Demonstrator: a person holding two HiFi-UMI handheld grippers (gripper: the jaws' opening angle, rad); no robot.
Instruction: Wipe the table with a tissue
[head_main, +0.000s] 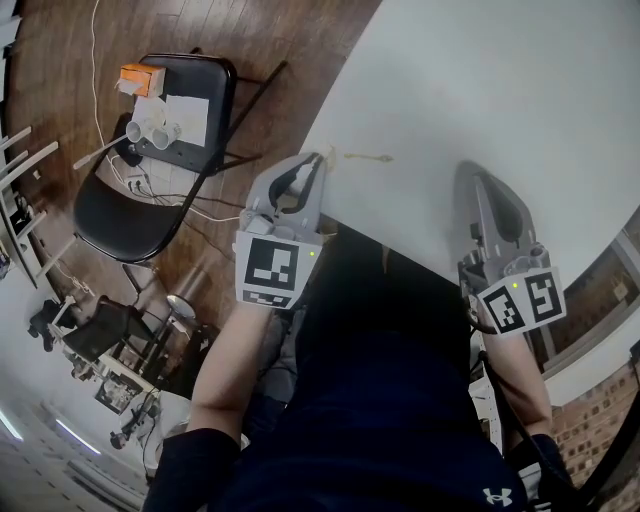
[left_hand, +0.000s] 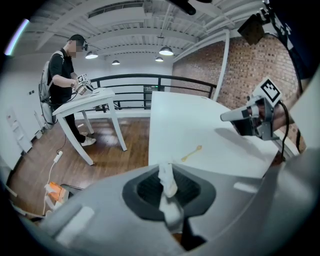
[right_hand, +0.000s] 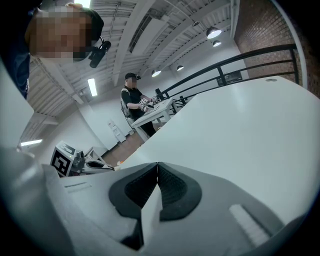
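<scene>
1. A dark wooden floor (head_main: 60, 60) runs through the room, with a white cable (head_main: 94, 60) trailing across it.
2. A black folding chair (head_main: 130, 215) stands on the floor near the edge of the white counter (head_main: 500, 90). On the chair lie an orange box (head_main: 142, 78), white cups (head_main: 152, 130) and paper (head_main: 188, 118).
3. A red brick wall (left_hand: 245, 75) rises along one side of the counter, and a black railing (left_hand: 150, 79) crosses behind its far end.
4. A second white table (left_hand: 85, 100) stands near the railing, with a person (left_hand: 61, 75) at it.
5. The white beamed ceiling (left_hand: 130, 20) carries lit round lamps (left_hand: 166, 51).
</scene>
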